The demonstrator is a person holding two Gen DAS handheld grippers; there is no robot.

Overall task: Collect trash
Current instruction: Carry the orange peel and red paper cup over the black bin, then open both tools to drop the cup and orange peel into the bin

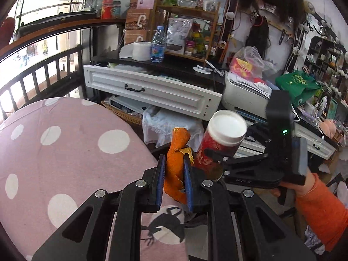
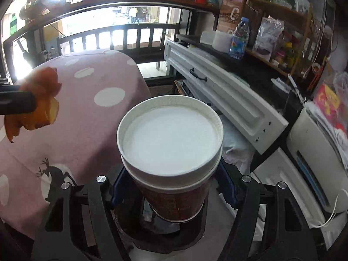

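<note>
**Both hands loaded, heading for the bin**

While you carried both pieces of trash at once, the job was simply to keep each grip steady until you found somewhere to drop them. Your left gripper [image 1: 174, 180] had its fingers [image 1: 160, 178] drawn close, pinching the orange peel [image 1: 175, 169] between the blue pads, with the peel's upper end poking free above them. Your right gripper [image 2: 171, 187] had its fingers [image 2: 226, 187] set wide, clamped on the red body of the paper cup [image 2: 170, 150], below its white lid (the lid looked seated, though I could not tell whether anything was left inside). You did well to hold the cup close to upright and to grip the wall, not the lid, since a squeeze on the rim could have popped it off.

Room was tight. The two grippers rode just beside each other, so the peel and the cup could have brushed. The pink dotted cloth [image 1: 71, 152] lay to the left, and the white drawer front [image 1: 152, 87] jutted out ahead, with the printer [image 2: 315, 152] to its right. No bin showed in either view, so the drop point stayed unknown.
</note>
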